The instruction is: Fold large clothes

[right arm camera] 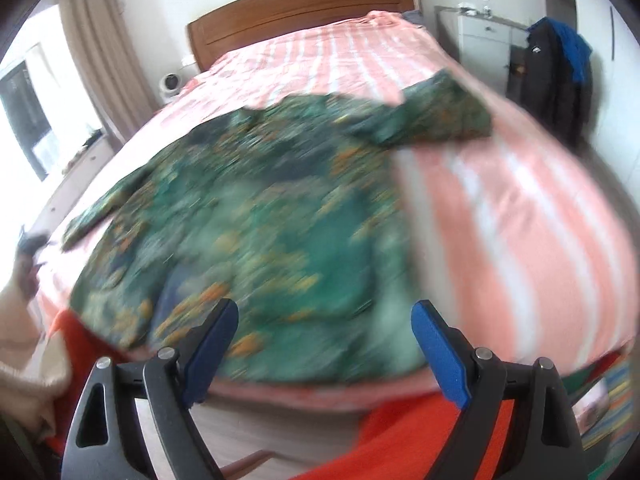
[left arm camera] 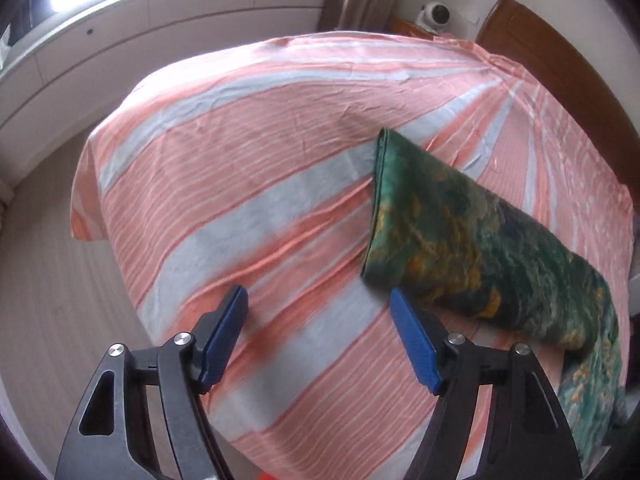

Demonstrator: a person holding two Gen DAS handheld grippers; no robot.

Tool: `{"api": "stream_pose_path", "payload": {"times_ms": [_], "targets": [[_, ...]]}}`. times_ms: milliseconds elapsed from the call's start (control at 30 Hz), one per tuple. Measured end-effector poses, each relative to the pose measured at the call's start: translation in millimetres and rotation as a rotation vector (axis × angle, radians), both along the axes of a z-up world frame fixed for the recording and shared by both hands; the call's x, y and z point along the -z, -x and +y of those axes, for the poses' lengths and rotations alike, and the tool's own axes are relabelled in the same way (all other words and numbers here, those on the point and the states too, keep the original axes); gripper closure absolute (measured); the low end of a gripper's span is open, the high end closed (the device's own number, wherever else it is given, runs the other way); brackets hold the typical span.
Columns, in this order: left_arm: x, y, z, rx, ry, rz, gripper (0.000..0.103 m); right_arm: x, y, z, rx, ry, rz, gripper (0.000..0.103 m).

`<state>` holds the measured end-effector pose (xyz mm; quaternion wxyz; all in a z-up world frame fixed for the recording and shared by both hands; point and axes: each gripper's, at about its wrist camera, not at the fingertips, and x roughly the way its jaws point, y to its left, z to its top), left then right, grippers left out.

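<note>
A green patterned shirt (right arm camera: 256, 216) lies spread flat on a bed covered by a pink-and-white striped sheet (left arm camera: 224, 184), its two sleeves reaching out to either side. In the left wrist view, the left gripper (left arm camera: 318, 300) hovers over bare sheet with its blue jaws spread wide and nothing between them; one sleeve (left arm camera: 460, 232) lies just right of its right finger. In the blurred right wrist view, the right gripper (right arm camera: 324, 312) hangs above the shirt's near hem, jaws likewise wide apart and empty. A wooden headboard (right arm camera: 304, 8) stands beyond.
</note>
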<state>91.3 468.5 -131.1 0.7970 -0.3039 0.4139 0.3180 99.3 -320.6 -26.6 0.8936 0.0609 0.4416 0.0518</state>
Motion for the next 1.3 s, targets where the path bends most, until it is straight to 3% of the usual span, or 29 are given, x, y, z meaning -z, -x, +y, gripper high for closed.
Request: {"api": "stream_pose_path", "payload": {"times_ms": [133,233,333,367,433,533,567,600,700,833,867,933,967,1067,1167,1233,1300], "targets": [[-2,11,-48,0.065,-0.065,0.029,0.025,-41,-81,-39,0.034,0.252,-0.070,0.015],[-13,26,-86,0.131,-0.095,0.029,0.023,-65,-189,-43,-0.009,0.412,-0.099,0.012],[-25,30,-122,0.195,-0.107,0.026,0.022,-58,-288,-35,-0.038,0.532,-0.057,0.012],[-29,31,-131,0.214,-0.111,0.031,0.022,-43,-331,-30,-0.055,0.607,-0.009,0.013],[-35,33,-153,0.260,-0.130,0.045,0.017,-19,-374,-24,-0.063,0.708,0.046,0.014],[-35,39,-177,0.327,-0.169,0.078,0.012,38,-419,-39,-0.050,0.775,0.243,0.039],[-33,40,-183,0.344,-0.180,0.092,0.012,59,-423,-56,-0.030,0.732,0.336,0.065],[-32,38,-188,0.360,-0.189,0.102,0.012,65,-421,-67,-0.008,0.703,0.351,0.089],[-34,38,-202,0.399,-0.191,0.081,0.012,42,-375,-117,0.168,0.519,0.208,0.089],[-45,26,-222,0.436,-0.144,-0.028,0.012,10,-245,-186,0.432,0.163,-0.025,0.089],[-48,22,-228,0.445,-0.134,-0.059,0.012,16,-202,-205,0.528,0.040,-0.064,0.088],[-56,11,-242,0.471,-0.113,-0.118,0.012,40,-134,-226,0.703,-0.113,-0.084,0.078],[-59,7,-249,0.482,-0.105,-0.133,0.012,55,-111,-231,0.758,-0.170,-0.067,0.073],[-69,-2,-271,0.527,-0.109,-0.162,0.008,92,-53,-235,0.875,-0.332,-0.018,0.072],[-75,-1,-290,0.551,-0.154,-0.169,0.002,90,-14,-220,0.892,-0.350,-0.069,0.070],[-70,-3,-299,0.561,-0.177,-0.154,0.001,75,-3,-203,0.852,-0.309,-0.100,0.057],[-60,-6,-308,0.574,-0.182,-0.123,0.001,58,-1,-176,0.737,-0.264,-0.133,0.046]]}}
